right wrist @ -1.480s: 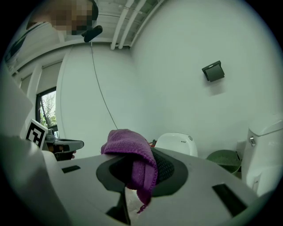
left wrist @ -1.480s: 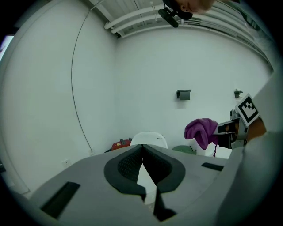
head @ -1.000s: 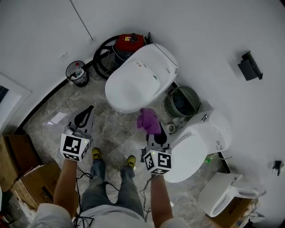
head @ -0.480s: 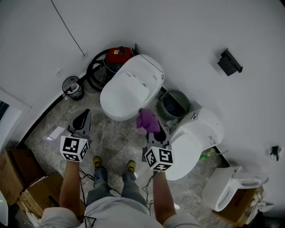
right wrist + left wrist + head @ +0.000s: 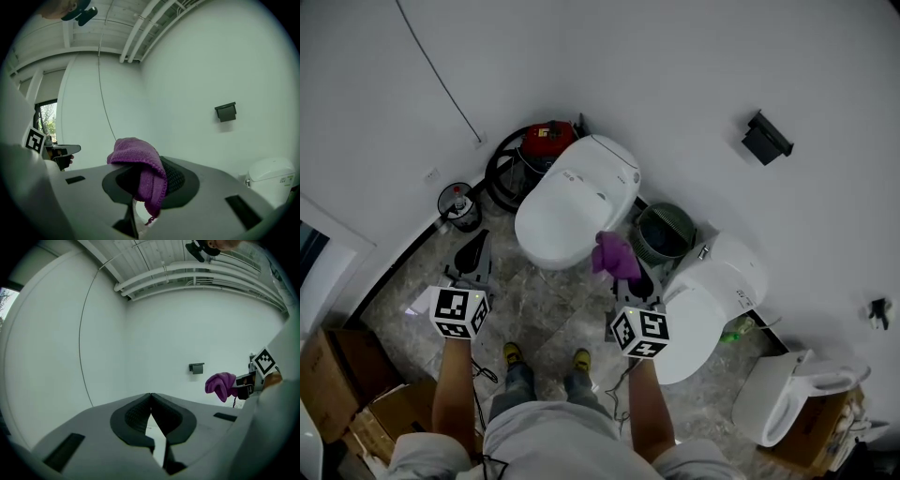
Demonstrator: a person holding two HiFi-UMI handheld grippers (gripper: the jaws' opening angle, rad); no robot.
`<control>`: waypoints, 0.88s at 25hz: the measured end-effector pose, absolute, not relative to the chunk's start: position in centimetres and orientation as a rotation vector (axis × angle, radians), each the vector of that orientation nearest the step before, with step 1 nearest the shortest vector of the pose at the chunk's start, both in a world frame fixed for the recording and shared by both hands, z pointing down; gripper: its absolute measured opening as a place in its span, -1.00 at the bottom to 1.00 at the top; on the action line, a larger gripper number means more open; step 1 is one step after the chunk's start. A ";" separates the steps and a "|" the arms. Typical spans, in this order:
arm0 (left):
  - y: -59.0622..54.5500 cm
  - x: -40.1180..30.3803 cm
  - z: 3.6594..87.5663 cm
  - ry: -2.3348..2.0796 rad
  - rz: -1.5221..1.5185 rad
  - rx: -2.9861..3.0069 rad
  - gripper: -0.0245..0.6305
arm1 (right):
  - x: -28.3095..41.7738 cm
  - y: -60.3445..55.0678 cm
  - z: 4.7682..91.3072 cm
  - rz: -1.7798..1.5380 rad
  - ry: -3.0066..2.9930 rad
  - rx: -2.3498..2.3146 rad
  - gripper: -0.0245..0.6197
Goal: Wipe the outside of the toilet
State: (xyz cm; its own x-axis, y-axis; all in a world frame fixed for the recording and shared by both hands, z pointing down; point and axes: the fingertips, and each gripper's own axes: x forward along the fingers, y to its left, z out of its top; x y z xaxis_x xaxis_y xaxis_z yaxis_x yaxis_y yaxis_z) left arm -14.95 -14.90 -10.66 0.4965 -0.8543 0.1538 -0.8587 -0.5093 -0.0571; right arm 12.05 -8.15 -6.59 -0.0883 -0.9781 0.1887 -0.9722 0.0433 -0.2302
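A white toilet with its lid down stands against the wall in the head view. My right gripper is shut on a purple cloth, held up just off the toilet's front right edge. The same purple cloth drapes over the right jaws in the right gripper view and hides their tips. My left gripper hangs to the toilet's left over the floor, its jaws shut with nothing between them. In the left gripper view the left gripper points at the bare wall.
A second white toilet stands at the right, a third lies further right. A green bin sits between the first two. A red vacuum with black hose is behind the toilet, a small wire bin at left, cardboard boxes at lower left.
The head view has pulled back and shifted; both grippers sit slightly lower in the frame, and the right one keeps the purple cloth beside the toilet's front edge.
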 end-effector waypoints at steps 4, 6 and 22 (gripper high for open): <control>-14.5 -15.1 -12.1 -1.549 0.235 2.697 -0.87 | 12.4 -7.9 -8.4 -0.429 2.257 -2.112 -0.64; -14.2 -15.2 -12.5 -1.547 0.231 2.697 -0.87 | 12.5 -7.8 -9.1 -0.415 2.259 -2.110 -0.64; -12.8 -15.1 -17.0 -1.526 0.169 2.782 -0.87 | 11.7 -5.9 -12.6 -0.367 2.222 -2.085 -0.65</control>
